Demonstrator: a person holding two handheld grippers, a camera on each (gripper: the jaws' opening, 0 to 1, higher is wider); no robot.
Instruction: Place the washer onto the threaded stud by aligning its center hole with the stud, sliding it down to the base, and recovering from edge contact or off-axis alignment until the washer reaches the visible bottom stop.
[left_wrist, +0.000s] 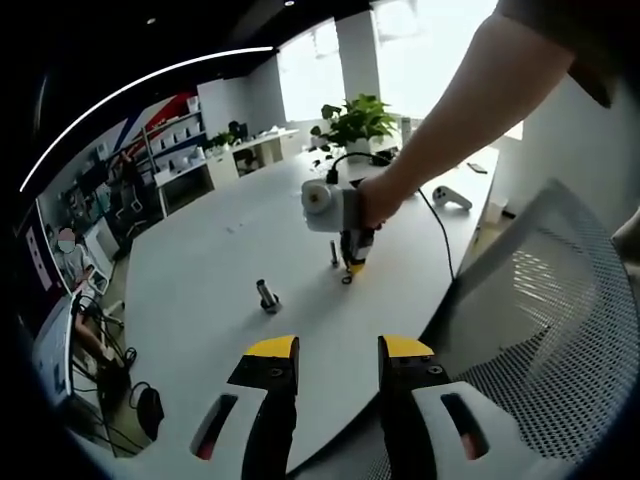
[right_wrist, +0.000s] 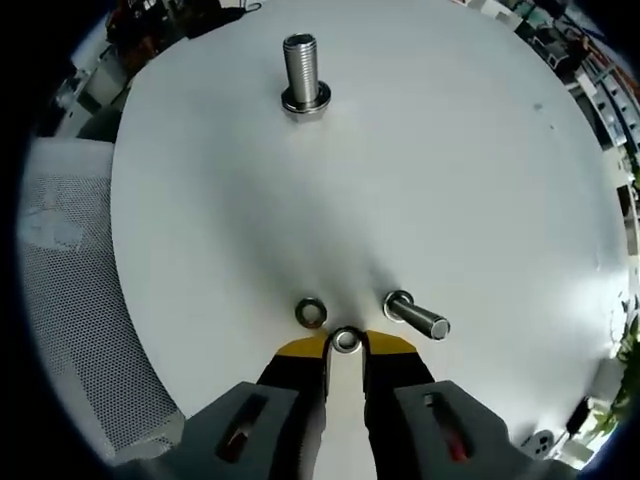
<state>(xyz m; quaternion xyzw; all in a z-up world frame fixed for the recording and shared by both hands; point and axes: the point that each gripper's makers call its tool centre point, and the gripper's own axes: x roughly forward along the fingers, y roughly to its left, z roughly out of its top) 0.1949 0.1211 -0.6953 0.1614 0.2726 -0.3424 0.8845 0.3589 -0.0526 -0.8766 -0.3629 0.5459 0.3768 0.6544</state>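
washer (right_wrist: 345, 340) is sitting right at the tips of the right gripper (right_wrist: 345, 345), with the yellow-tipped jaws closed in on either side of it, so it looks pinched by its rim, down close to the white table (right_wrist: 450, 180). holding it by the edge makes sense to me since that leaves the center hole free for the stud. just beside it on the table there's a nut (right_wrist: 310, 312) lying flat and a small bolt (right_wrist: 416, 315) tipped on its side, both close to the tips but apart from the washer.

the threaded stud (right_wrist: 302, 72) stands upright on its flange well across the table from the gripper, so nothing's aligned yet; i'd guess the carry over is the next bit, and the thin ring could easily catch on the top thread if it comes in tilted.

from the left gripper view, the left gripper (left_wrist: 338, 350) hangs back over the table edge with its jaws spread and nothing between them, probably just staying out of the way. a mesh chair (left_wrist: 540, 330) sits beside the table.
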